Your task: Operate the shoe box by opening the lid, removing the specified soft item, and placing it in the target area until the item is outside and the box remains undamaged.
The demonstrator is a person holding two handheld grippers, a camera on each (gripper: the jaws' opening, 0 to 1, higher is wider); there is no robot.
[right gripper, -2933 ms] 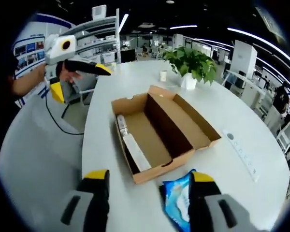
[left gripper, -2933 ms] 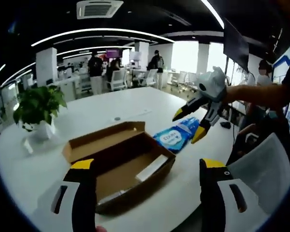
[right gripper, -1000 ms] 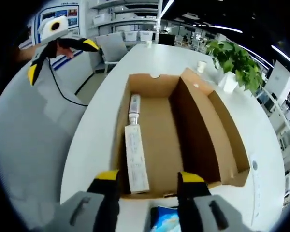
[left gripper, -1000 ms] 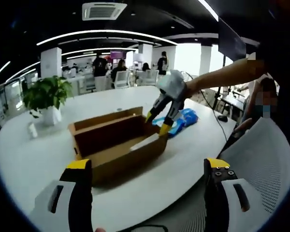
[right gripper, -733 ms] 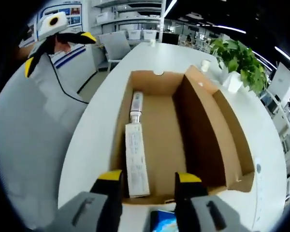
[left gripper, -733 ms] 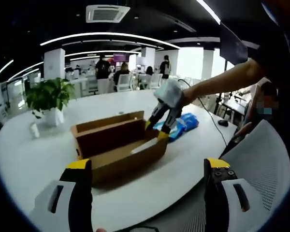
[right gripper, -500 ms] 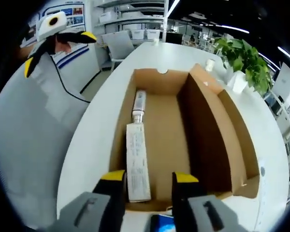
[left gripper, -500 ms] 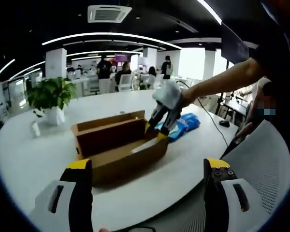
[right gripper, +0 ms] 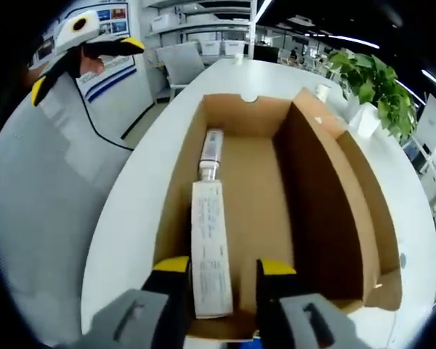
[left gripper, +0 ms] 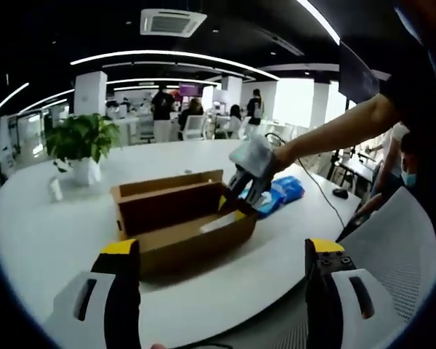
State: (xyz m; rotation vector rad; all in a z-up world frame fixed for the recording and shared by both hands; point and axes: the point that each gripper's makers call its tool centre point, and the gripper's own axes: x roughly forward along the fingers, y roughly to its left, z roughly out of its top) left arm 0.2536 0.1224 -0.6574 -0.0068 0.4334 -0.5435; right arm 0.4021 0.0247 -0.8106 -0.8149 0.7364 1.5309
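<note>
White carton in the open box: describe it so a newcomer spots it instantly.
Start at the white table, then the open cardboard shoe box on it. The white carton lies flat along the box floor's left side, between the right gripper's tips. Long, flat-sided and printed, it differs from the small round tube beyond its far end.

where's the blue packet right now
In the left gripper view, the blue packet lies on the white table right of the open shoe box, just behind the right gripper.

I see my right gripper (right gripper: 221, 280) with its yellow-tipped jaws parted either side of a long white tube (right gripper: 208, 242) lying in the open brown cardboard shoe box (right gripper: 327, 189) on the white table (right gripper: 134, 211).
</note>
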